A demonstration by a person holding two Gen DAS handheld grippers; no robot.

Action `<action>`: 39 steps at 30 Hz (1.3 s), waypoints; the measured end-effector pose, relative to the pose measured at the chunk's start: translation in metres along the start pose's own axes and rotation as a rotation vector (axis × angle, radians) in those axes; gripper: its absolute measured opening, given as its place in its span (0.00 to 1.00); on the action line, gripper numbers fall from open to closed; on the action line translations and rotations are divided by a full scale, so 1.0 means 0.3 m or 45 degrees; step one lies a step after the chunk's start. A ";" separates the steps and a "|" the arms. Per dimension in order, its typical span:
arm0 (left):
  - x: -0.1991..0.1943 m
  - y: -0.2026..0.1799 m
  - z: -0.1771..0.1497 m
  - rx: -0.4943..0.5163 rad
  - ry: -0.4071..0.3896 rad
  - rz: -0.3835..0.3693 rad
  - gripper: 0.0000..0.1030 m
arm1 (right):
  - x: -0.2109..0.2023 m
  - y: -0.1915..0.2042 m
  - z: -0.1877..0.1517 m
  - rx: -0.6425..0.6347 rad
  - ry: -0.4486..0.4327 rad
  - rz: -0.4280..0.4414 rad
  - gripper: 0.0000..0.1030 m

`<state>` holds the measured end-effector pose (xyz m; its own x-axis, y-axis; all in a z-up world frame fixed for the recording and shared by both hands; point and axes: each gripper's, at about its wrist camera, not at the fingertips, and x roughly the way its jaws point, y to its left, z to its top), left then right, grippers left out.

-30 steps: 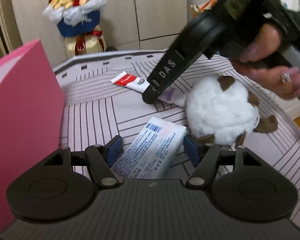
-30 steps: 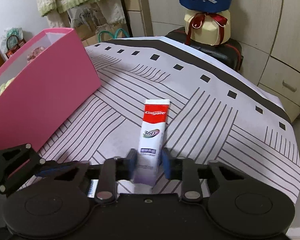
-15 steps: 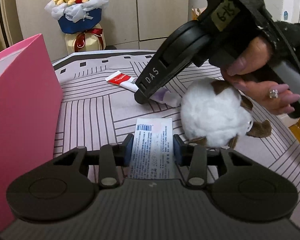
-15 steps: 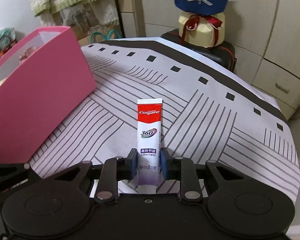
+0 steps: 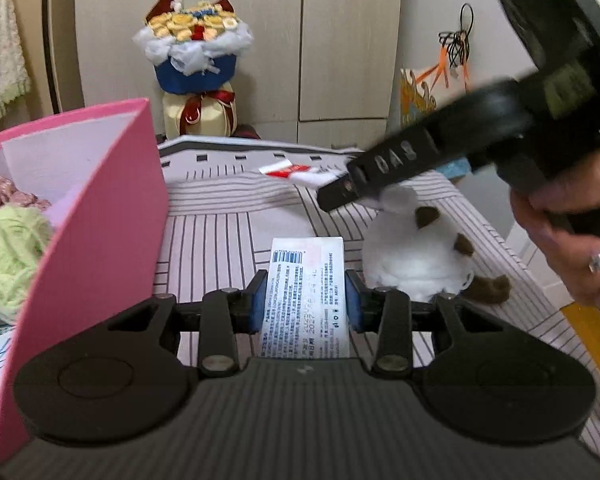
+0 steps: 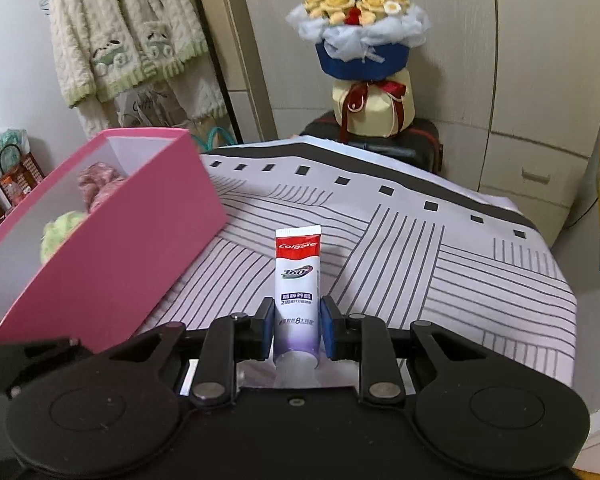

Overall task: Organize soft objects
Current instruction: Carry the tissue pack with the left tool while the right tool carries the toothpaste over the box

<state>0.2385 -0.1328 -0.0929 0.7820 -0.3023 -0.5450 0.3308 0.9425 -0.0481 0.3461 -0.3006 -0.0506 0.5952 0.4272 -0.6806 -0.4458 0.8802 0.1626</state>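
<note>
My left gripper (image 5: 305,300) is shut on a white soft packet with blue print (image 5: 306,292) and holds it above the striped cloth. My right gripper (image 6: 296,330) is shut on a Colgate toothpaste tube (image 6: 298,280), lifted off the cloth; it shows blurred in the left wrist view (image 5: 296,172). A white plush toy with brown patches (image 5: 416,252) lies on the cloth right of the left gripper. A pink box (image 5: 100,248) (image 6: 112,248) stands at the left, with green yarn (image 5: 8,252) and a pink soft thing (image 6: 100,184) inside.
A flower bouquet (image 6: 364,52) stands on a dark case beyond the table's far edge. Cupboards stand behind. A knitted cardigan (image 6: 128,36) hangs at the back left. The striped cloth (image 6: 440,264) drops off at the right edge.
My left gripper shut on the white packet and lifted it. My right gripper rose with the toothpaste tube. The pink box's inside has come into view.
</note>
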 end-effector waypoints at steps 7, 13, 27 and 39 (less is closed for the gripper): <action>-0.073 -0.011 -0.016 -0.039 0.000 -0.043 0.36 | -0.121 0.051 -0.089 0.005 -0.064 -0.013 0.27; -0.132 -0.013 -0.044 -0.054 0.018 -0.094 0.36 | -0.204 0.090 -0.190 0.014 -0.099 -0.020 0.27; -0.290 0.021 -0.122 -0.020 0.048 -0.153 0.36 | -0.334 0.165 -0.427 0.148 -0.230 -0.083 0.27; -0.407 0.091 -0.159 -0.088 0.096 -0.307 0.36 | -0.422 0.255 -0.531 0.217 -0.276 -0.050 0.27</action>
<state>0.1268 -0.0632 -0.0677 0.6426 -0.5106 -0.5713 0.4643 0.8526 -0.2398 0.1302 -0.3204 -0.0658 0.7470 0.4104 -0.5230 -0.3116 0.9111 0.2699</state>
